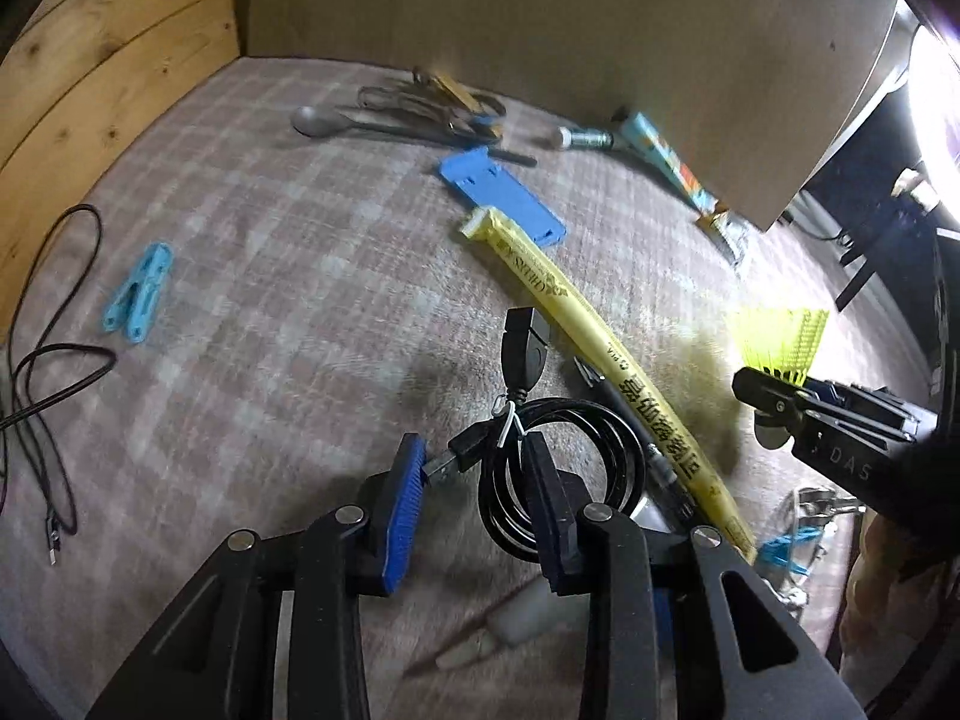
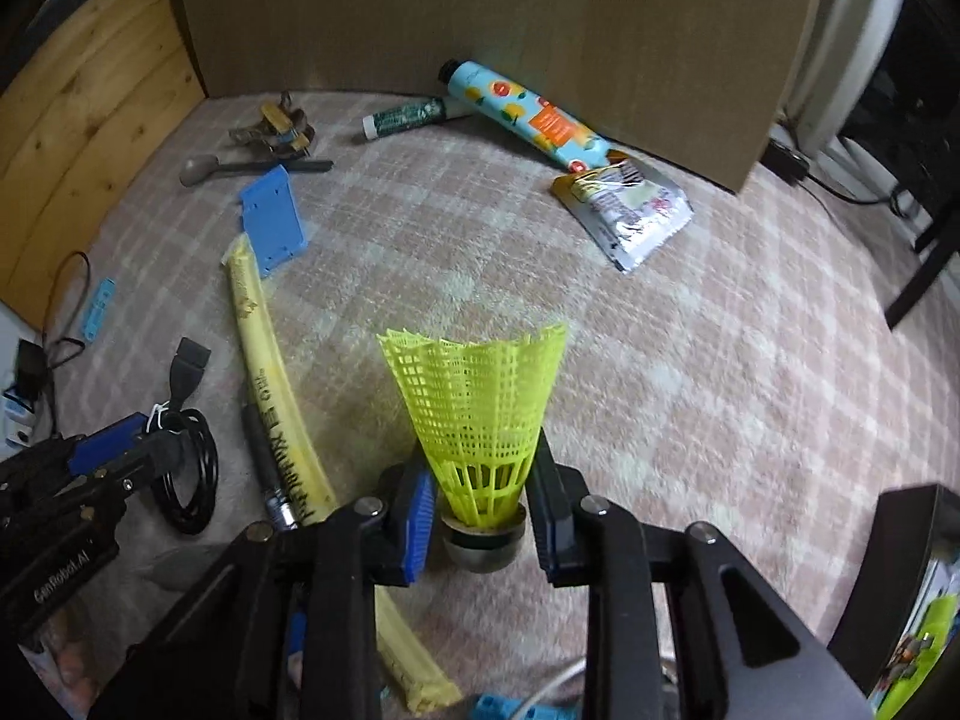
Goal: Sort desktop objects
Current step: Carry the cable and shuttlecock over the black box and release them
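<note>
My left gripper [image 1: 474, 468] is open, its jaws either side of the plug end of a coiled black USB cable [image 1: 564, 468] lying on the checked cloth; its right finger rests across the coil. The cable also shows in the right wrist view [image 2: 192, 468]. My right gripper [image 2: 483, 498] is shut on a yellow plastic shuttlecock [image 2: 480, 408], gripped just above its cork base and held upright above the cloth. The shuttlecock shows at the right of the left wrist view [image 1: 777, 339], with the right gripper [image 1: 774, 396] below it.
A long yellow packet [image 1: 600, 360] lies beside the cable, over a black pen [image 1: 630, 426]. Further back are a blue plastic plate [image 1: 501, 195], a spoon [image 1: 312, 120], a pile of clips [image 1: 444, 102], tubes [image 2: 522, 114] and a foil pouch [image 2: 624, 210]. A cardboard wall [image 2: 480, 12] stands behind. A blue clip [image 1: 138, 294] and loose black cord [image 1: 42, 372] lie left.
</note>
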